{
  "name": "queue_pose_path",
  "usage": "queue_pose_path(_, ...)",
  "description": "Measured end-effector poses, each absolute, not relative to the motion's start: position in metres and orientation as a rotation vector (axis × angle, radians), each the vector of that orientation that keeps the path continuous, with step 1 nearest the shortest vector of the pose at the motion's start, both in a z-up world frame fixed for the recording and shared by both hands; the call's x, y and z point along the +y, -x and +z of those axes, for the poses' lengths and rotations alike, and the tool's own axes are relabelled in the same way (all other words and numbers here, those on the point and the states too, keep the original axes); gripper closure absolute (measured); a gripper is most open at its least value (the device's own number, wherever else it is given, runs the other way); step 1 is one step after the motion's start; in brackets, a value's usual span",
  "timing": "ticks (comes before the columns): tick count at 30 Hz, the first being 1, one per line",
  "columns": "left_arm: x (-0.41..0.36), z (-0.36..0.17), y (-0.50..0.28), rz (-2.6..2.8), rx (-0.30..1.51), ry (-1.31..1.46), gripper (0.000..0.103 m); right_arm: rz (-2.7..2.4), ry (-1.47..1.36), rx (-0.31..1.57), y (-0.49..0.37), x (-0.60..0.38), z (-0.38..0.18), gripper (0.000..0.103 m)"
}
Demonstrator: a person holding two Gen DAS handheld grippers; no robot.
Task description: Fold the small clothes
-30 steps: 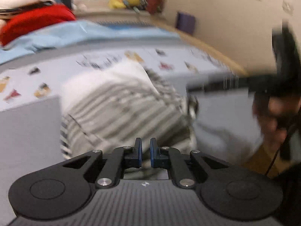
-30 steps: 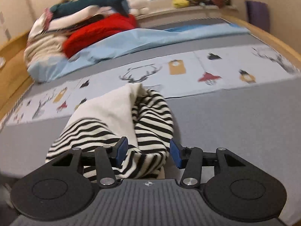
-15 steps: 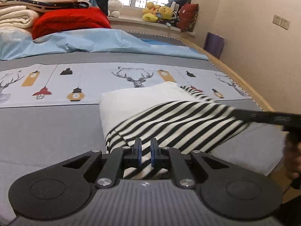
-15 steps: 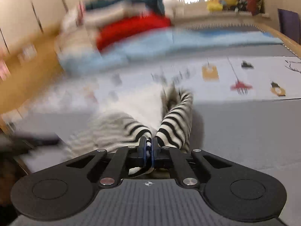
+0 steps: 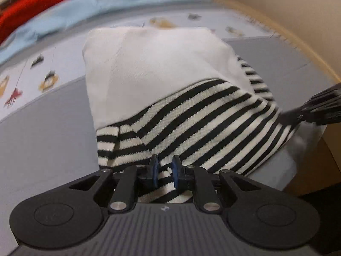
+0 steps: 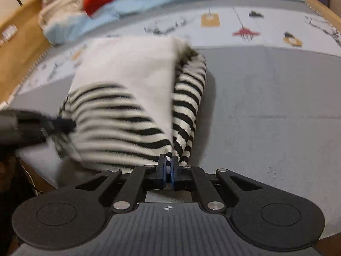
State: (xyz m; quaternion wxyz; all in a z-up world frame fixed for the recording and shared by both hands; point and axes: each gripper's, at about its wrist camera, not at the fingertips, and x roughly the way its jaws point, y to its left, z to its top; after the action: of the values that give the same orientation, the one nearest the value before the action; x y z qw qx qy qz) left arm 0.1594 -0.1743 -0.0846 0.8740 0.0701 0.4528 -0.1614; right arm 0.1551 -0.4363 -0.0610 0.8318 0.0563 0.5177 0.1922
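The striped garment is lying on the grey bed cover, white panel facing up; the left gripper is pinching its near hem; the right gripper is clamping tight on the other near corner.

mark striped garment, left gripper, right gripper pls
striped garment (image 5: 204, 115): left wrist view, on its striped panel.
left gripper (image 5: 164, 170): left wrist view, between its fingertips, clamped on fabric.
right gripper (image 6: 168, 168): right wrist view, between its fingertips, pinching the hem.

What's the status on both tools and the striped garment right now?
Left tool shut on striped garment. Right tool shut on its other edge. Garment on gray bedspread; nothing blocking.
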Motion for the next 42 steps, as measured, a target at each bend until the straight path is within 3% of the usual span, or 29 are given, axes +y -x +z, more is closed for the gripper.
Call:
queue_pose_path(7, -0.150, -0.072, -0.160, -0.367, 0.938, -0.033, 0.086, 0.331, -0.104, 1.095, -0.170, -0.432, -0.054, 0.097)
queue_pose_path(12, -0.131, -0.045, -0.167, -0.332, 0.868, 0.084, 0.076, 0.158, -0.368, 0.840, -0.184, -0.465, -0.021, 0.068)
queue_pose_path(16, -0.117, -0.025, -0.192, -0.288, 0.826, 0.150, 0.076, 0.201, -0.448, 0.838, -0.210, -0.445, -0.030, 0.061)
queue_pose_path(20, -0.101, -0.014, -0.227, -0.260, 0.823, 0.215, 0.063, 0.233, -0.433, 0.904, -0.243, -0.417, -0.049, 0.049)
queue_pose_path(25, -0.078, -0.028, -0.276, -0.217, 0.881, 0.360, 0.043, 0.215, -0.530, 0.955, -0.270, -0.418, -0.071, 0.048)
queue_pose_path(26, -0.073, -0.034, -0.287, -0.209, 0.898, 0.401, 0.040, 0.228, -0.563, 0.951, -0.273, -0.420, -0.072, 0.050)
queue_pose_path(28, -0.064, -0.049, -0.304, -0.203, 0.930, 0.488, 0.032, 0.278, -0.606, 0.932, -0.276, -0.421, -0.071, 0.069)
queue_pose_path(29, -0.060, -0.057, -0.311, -0.209, 0.944, 0.536, 0.026, 0.321, -0.615, 0.927, -0.277, -0.419, -0.070, 0.097)
queue_pose_path(30, -0.057, -0.066, -0.319, -0.216, 0.958, 0.588, 0.024, 0.348, -0.613, 0.915, -0.277, -0.418, -0.068, 0.101)
queue_pose_path(34, -0.053, -0.095, -0.340, -0.251, 0.996, 0.735, 0.020, 0.363, -0.684, 0.774, -0.271, -0.436, -0.053, 0.102)
queue_pose_path(38, -0.061, -0.117, -0.353, -0.288, 1.038, 0.773, 0.020, 0.201, -0.545, 0.794, -0.275, -0.440, -0.061, 0.103)
queue_pose_path(40, -0.062, -0.121, -0.354, -0.292, 1.031, 0.765, 0.031, 0.145, -0.500, 0.858, -0.282, -0.435, -0.075, 0.103)
queue_pose_path(41, -0.061, -0.121, -0.353, -0.299, 1.020, 0.749, 0.052, 0.146, -0.477, 0.890, -0.285, -0.429, -0.081, 0.103)
queue_pose_path(42, -0.060, -0.120, -0.351, -0.313, 1.008, 0.739, 0.065, 0.152, -0.441, 0.919, -0.289, -0.422, -0.087, 0.103)
